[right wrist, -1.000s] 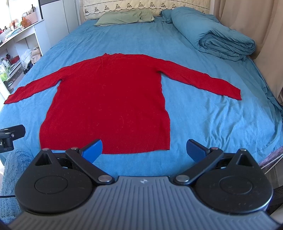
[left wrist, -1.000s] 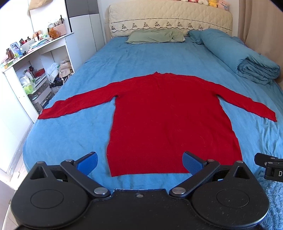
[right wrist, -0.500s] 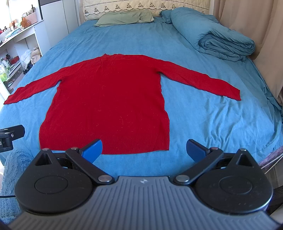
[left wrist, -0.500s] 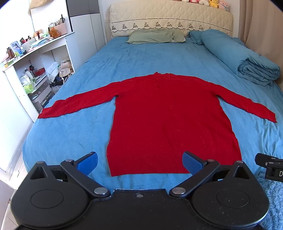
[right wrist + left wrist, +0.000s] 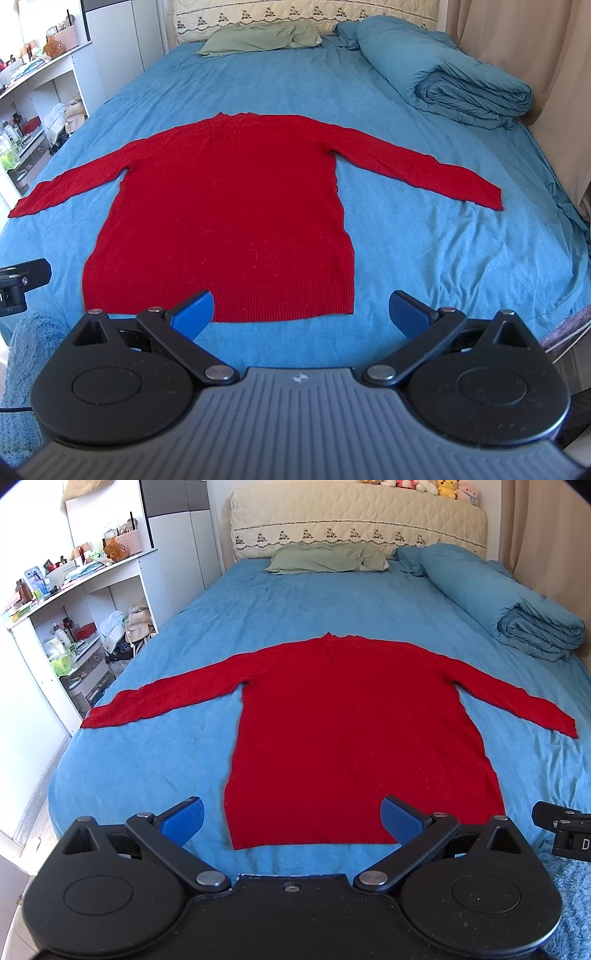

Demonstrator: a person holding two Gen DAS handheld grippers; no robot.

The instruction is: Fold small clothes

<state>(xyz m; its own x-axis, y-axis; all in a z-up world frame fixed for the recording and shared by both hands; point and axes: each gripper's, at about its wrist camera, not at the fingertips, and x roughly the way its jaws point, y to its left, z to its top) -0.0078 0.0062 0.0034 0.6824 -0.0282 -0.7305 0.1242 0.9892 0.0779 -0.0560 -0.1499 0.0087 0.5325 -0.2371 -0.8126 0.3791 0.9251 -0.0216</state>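
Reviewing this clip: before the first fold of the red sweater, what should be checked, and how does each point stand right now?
1. Red sweater lies flat, both sleeves spread: ok.
2. Left gripper open, holding nothing: ok.
3. Right gripper open, holding nothing: ok.
4. Hem near both grippers, apart from the fingers: ok.
5. Folded duvet and green pillow lie away from the sweater: ok.
6. Sleeve cuff reaches the bed edge; whether it hangs over: cannot tell.
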